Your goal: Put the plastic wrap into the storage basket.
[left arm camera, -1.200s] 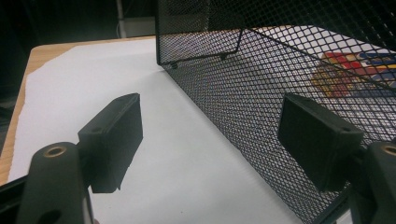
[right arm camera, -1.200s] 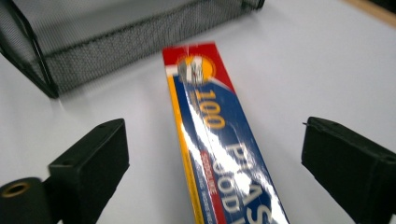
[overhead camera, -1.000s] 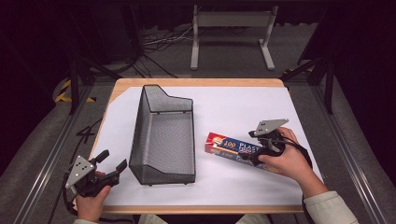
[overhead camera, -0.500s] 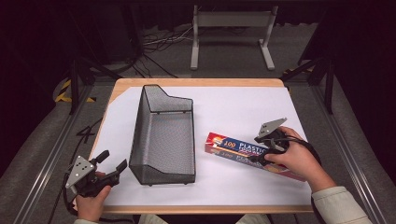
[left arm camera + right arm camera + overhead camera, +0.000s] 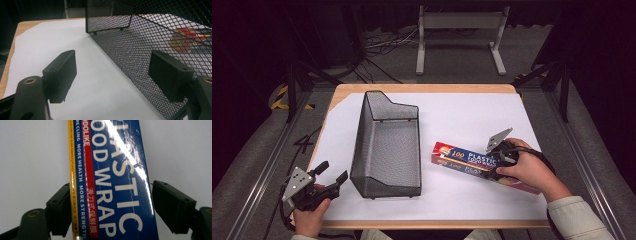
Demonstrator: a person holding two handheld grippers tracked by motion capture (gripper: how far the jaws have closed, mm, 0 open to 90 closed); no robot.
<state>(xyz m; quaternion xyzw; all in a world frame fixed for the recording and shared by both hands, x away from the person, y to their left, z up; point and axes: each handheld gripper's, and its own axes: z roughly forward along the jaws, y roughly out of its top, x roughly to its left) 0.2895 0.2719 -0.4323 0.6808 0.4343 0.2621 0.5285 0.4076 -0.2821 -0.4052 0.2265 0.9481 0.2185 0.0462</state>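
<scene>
The right hand-held gripper (image 5: pixel 498 161) sits at the lower right of the high view, held in a hand (image 5: pixel 532 170). Its jaws stand wide, one on each side of a long box of plastic wrap (image 5: pixel 472 161). In the right gripper view the left jaw seems to touch the yellow edge of the box (image 5: pixel 110 182), and the right jaw is just beside the blue side with a thin gap. The jaws do not squeeze the box.

The box lies flat on the white surface (image 5: pixel 462 115), to the right of the middle of the frame. It is blue, red and yellow with big white letters.

The left hand-held gripper (image 5: pixel 328 176) is at the lower left of the high view, at the edge of the surface. Its jaws are wide apart and hold nothing. In the left gripper view the black wire basket (image 5: pixel 155 37) stands near the right jaw.

The basket (image 5: pixel 387 145) stands in the middle of the surface, between the two grippers.
</scene>
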